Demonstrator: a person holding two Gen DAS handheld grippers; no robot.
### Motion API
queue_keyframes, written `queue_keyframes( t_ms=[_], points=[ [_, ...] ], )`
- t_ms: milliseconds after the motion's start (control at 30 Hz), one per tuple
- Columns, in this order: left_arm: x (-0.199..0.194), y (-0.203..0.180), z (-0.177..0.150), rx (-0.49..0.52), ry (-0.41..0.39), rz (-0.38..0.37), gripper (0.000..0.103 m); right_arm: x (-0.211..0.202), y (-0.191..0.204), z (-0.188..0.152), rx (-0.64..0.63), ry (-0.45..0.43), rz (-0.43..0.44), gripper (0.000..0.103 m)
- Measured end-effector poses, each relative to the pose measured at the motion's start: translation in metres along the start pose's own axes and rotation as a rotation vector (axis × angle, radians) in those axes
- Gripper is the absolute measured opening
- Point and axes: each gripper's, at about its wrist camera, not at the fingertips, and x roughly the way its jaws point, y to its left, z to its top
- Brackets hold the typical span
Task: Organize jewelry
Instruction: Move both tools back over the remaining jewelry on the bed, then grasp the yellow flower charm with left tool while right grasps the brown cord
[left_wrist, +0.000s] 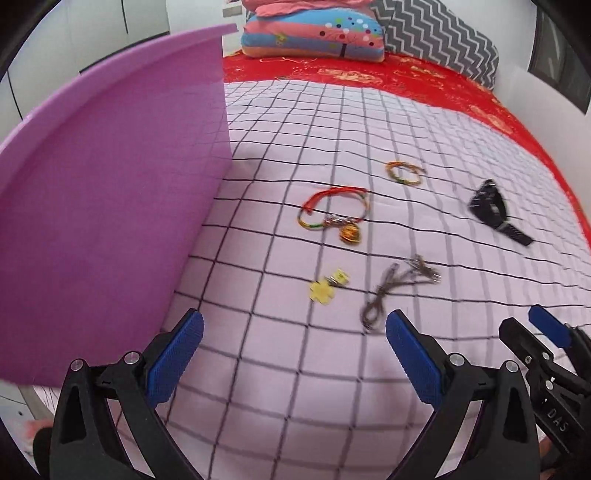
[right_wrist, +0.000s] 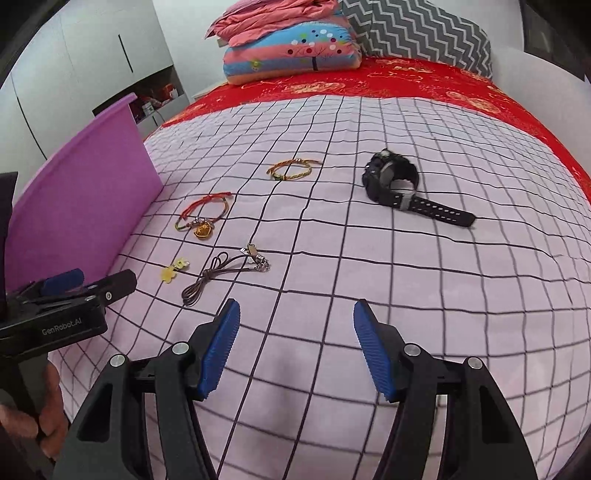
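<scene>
Both ribbed blue tongs, left (left_wrist: 294, 328) and right (right_wrist: 296, 319), gape empty above woven bracelets (right_wrist: 202, 216), a rubber-strapped watch (right_wrist: 395, 184) on the checked bed (right_wrist: 369, 295).

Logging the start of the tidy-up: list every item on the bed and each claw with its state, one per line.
Left claw: open, empty.
Right claw: open, empty.
Black watch: lying on its side, strap unbuckled.
Red cord bracelet: flat, charm attached.
Braided bracelet: flat.
Brown cord necklace: loose, bunched.
Yellow flower charm: flat.
Purple board: upright beside the bed.
</scene>
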Motion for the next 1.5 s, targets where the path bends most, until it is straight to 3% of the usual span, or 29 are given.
queue_keyframes(
  t_ms=[200,800,867,967,1067,1100,1133,1200,1500],
  points=[
    [0.031,0.004,0.005,0.021,0.005,0.054,0.097,0.041,0.008,0.012,-0.023,0.031,0.012,0.061],
    [0.074,0.009,0.003,-0.008,0.014,0.022,0.096,0.093,0.030,0.031,-0.146,0.044,-0.022,0.061],
    [0.074,0.007,0.002,-0.006,0.006,0.019,0.091,0.094,0.033,0.031,-0.164,0.041,-0.025,0.060],
    [0.072,0.000,0.000,0.021,-0.004,0.009,0.077,0.096,0.036,0.030,-0.178,0.041,-0.026,0.049],
    [0.069,-0.005,0.000,0.028,0.000,-0.019,0.058,0.097,0.040,0.030,-0.194,0.045,-0.017,0.028],
    [0.068,-0.008,0.000,0.036,0.005,-0.037,0.049,0.097,0.041,0.030,-0.196,0.051,-0.006,0.015],
    [0.067,-0.009,0.001,0.039,0.008,-0.046,0.035,0.097,0.041,0.030,-0.195,0.055,0.001,0.011],
    [0.065,-0.012,0.001,0.044,0.019,-0.070,0.020,0.095,0.038,0.031,-0.171,0.060,0.026,0.010],
    [0.042,-0.009,-0.005,0.012,0.054,-0.153,0.020,0.059,0.018,0.023,-0.052,0.025,0.094,0.007]
  ],
)
